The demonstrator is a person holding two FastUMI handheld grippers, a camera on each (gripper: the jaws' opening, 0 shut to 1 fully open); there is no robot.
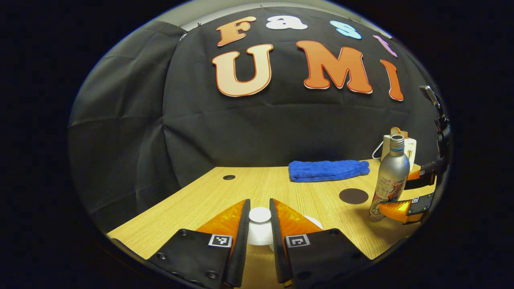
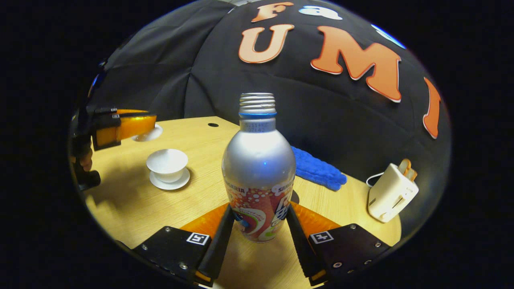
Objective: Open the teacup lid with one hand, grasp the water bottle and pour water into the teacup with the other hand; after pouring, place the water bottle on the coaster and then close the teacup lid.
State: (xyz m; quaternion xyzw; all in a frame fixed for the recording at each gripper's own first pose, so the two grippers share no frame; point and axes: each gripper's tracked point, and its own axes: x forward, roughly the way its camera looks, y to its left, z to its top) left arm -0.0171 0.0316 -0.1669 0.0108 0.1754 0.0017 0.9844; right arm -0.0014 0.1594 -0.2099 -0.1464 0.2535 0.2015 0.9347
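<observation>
The left gripper [image 1: 260, 224] has its jaws pinching the knob of the white ceramic teacup lid [image 1: 260, 215], held up off the open white teacup [image 2: 167, 161] on its saucer. The right gripper [image 2: 259, 226] has its jaws pressed on the lower body of the uncapped silver aluminium water bottle [image 2: 259, 160], upright on the wooden worktop [image 1: 241, 188] near the dark round coaster [image 1: 353, 196].

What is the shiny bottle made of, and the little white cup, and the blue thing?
The bottle looks like metal, probably aluminium: a smooth silvery satin body with a threaded neck and a printed label. The teacup on its saucer looks like glazed white ceramic, smooth and glossy. The blue towel looks like soft fuzzy cloth, perhaps microfibre.
</observation>
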